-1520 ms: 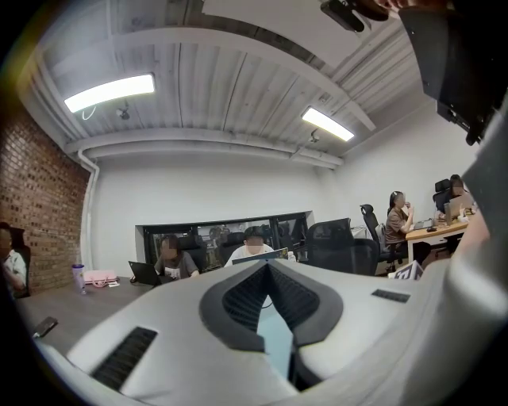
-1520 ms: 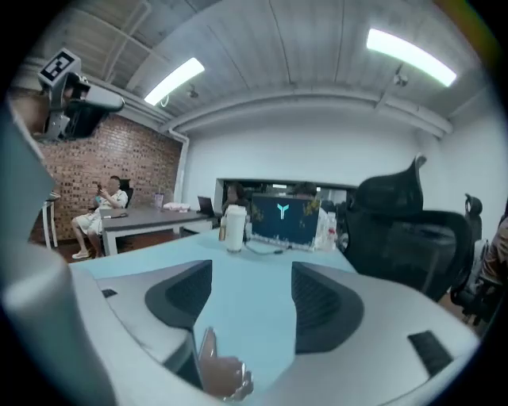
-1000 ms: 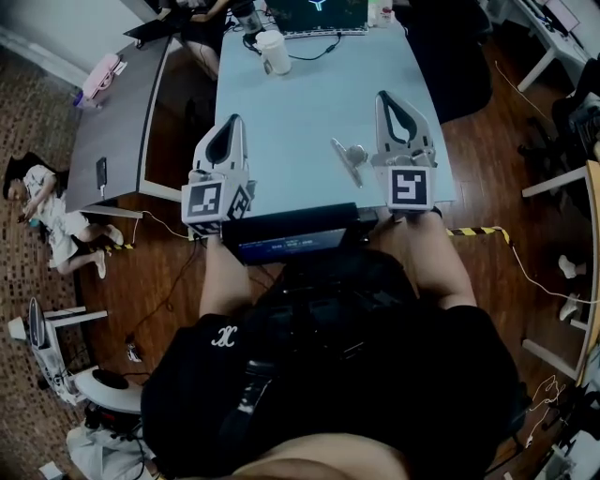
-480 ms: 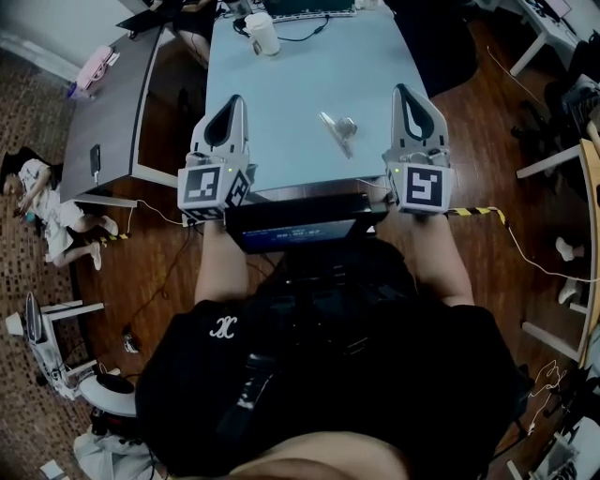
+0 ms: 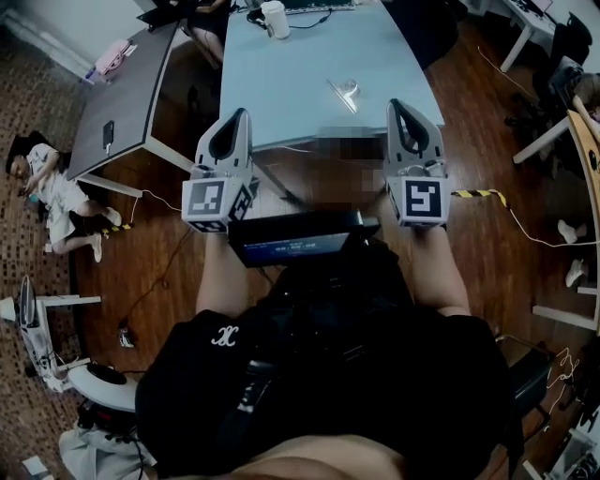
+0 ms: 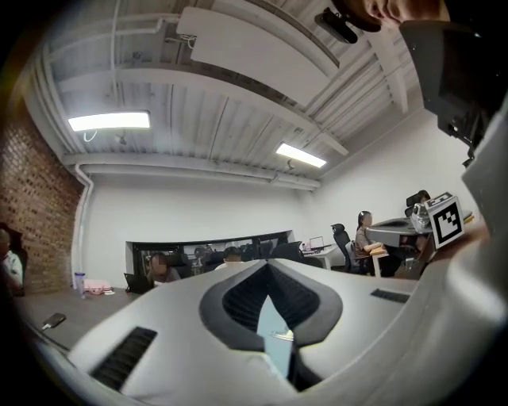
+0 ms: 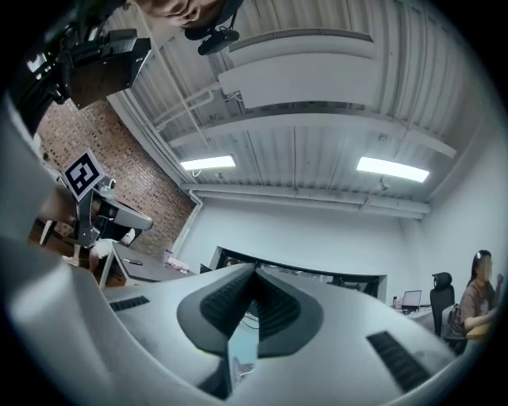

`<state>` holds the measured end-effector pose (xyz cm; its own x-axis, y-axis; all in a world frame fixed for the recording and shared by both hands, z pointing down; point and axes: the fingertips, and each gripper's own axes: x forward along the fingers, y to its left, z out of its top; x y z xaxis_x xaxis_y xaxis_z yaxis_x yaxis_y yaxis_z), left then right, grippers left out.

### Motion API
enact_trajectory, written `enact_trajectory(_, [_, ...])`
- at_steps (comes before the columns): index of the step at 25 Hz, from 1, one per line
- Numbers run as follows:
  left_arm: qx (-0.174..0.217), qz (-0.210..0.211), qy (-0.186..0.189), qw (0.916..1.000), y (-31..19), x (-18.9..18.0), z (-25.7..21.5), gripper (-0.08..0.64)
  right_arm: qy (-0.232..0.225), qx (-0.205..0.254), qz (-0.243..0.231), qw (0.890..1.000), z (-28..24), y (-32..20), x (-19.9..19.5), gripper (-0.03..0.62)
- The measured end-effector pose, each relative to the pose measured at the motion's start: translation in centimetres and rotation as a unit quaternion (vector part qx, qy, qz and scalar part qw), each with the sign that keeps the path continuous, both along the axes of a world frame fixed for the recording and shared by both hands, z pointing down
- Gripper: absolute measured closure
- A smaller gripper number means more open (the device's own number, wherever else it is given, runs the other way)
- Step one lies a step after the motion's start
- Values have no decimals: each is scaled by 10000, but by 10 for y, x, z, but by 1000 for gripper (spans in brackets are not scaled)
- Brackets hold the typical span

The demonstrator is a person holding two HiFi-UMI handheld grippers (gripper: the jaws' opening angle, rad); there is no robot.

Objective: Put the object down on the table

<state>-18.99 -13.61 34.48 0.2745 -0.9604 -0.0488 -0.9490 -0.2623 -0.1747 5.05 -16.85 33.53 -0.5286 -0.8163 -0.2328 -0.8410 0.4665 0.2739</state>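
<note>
A small silvery metal object (image 5: 344,92) lies by itself on the light blue table (image 5: 291,84), near the front edge. Both grippers are held back from the table, over the wooden floor in front of that edge. My left gripper (image 5: 240,115) has its jaws together, and nothing sits between them. My right gripper (image 5: 395,105) is shut and empty too. In the left gripper view the jaws (image 6: 266,266) meet at the tips and point up across the room. The right gripper view shows its jaws (image 7: 255,272) the same way.
A white cup (image 5: 276,19) and cables stand at the table's far end. A grey desk (image 5: 127,94) with a phone (image 5: 109,134) is at the left, with a person (image 5: 47,192) on the floor beyond it. Yellow-black tape (image 5: 478,194) marks the floor at right.
The person has stepped back: both grippers came off the tabletop to the floor side of its front edge. The metal object stays where it lay on the table.
</note>
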Motion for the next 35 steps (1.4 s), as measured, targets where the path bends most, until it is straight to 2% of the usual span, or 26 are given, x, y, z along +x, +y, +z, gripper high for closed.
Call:
enact_trajectory(4, [-116, -15, 115, 9999, 100, -51, 28, 565, 10, 68, 43, 10000, 18, 108, -38, 614])
enact_trajectory(7, [-160, -11, 302, 9994, 138, -68, 41, 565, 15, 18, 81, 10000, 32, 149, -56, 614])
enact_trajectory(9, [-176, 34, 217, 9996, 118, -48, 50, 565, -60, -43, 79, 9999, 39, 130, -39, 614])
enact_trajectory(12, [-72, 46, -98, 9999, 32, 11, 47, 565, -367, 206, 155, 9990, 41, 41, 22, 614])
enact_trajectory(15, [-3, 73, -108, 9999, -24, 34, 43, 565, -619, 269, 206, 9975, 41, -15, 45, 614])
enact_trajectory(18, [-23, 140, -88, 9999, -25, 38, 43, 565, -734, 311, 281, 9964, 36, -10, 49, 614])
enact_trajectory(24, [15, 128, -190, 9997, -3, 78, 38, 565, -933, 122, 327, 9950, 39, 4, 94, 614])
enact_trajectory(31, [-23, 35, 13, 10000, -9, 78, 37, 565, -719, 144, 314, 9968, 35, 2, 97, 617])
enact_trajectory(35, [27, 147, -64, 9999, -6, 105, 30, 565, -812, 109, 264, 9963, 33, 4, 118, 617])
